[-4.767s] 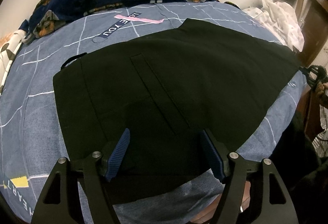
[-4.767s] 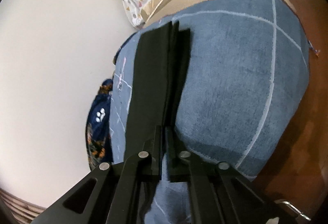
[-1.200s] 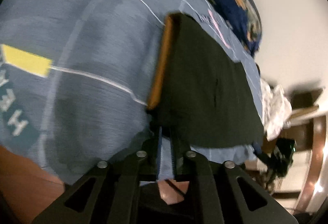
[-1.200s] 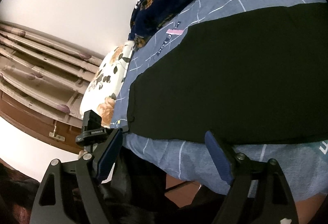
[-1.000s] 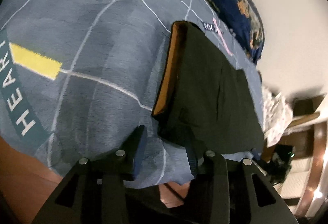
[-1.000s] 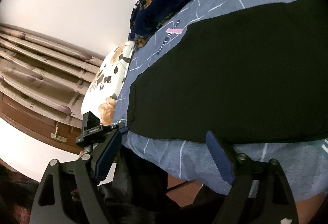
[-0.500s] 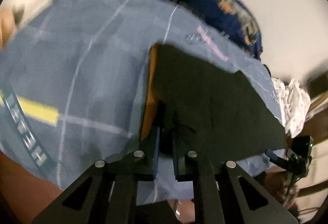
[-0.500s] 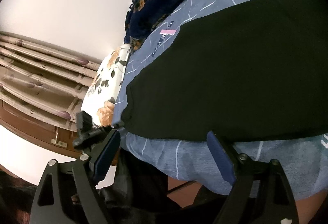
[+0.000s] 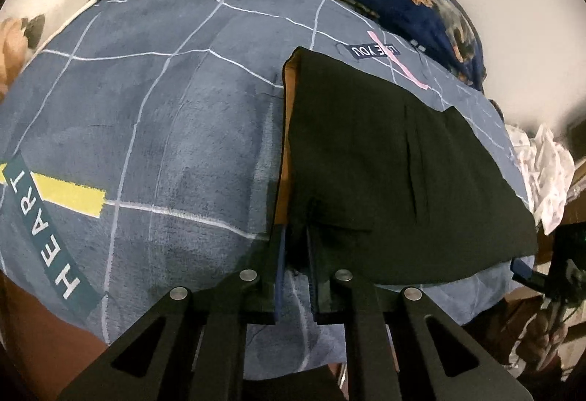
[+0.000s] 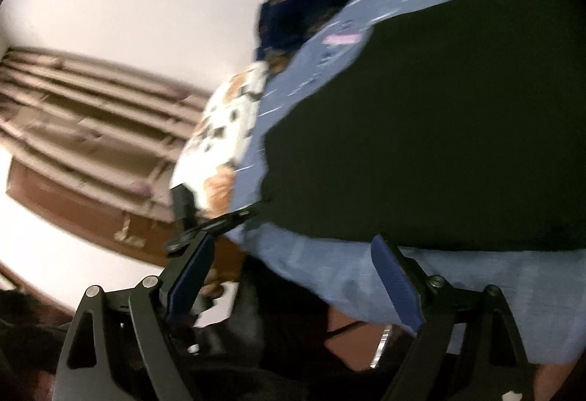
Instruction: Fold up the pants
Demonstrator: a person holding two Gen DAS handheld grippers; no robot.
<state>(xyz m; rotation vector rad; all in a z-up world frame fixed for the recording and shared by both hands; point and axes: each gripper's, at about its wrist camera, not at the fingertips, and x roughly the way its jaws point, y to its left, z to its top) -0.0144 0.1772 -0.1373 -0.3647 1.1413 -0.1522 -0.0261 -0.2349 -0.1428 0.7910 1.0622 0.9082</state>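
Left wrist view: left gripper (image 9: 295, 254) jaws pinch the pants (image 9: 395, 173) corner on the bed (image 9: 154, 129); lift evenly while right gripper (image 10: 291, 276) gapes empty.

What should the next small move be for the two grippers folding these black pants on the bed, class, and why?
Probably bring the right gripper in to take the near edge of the black pants. The left gripper is already shut on the near corner by the orange lining, having just closed there, while the right one stands open and empty short of the fabric. A fold across the blue bedspread likely needs both corners held.
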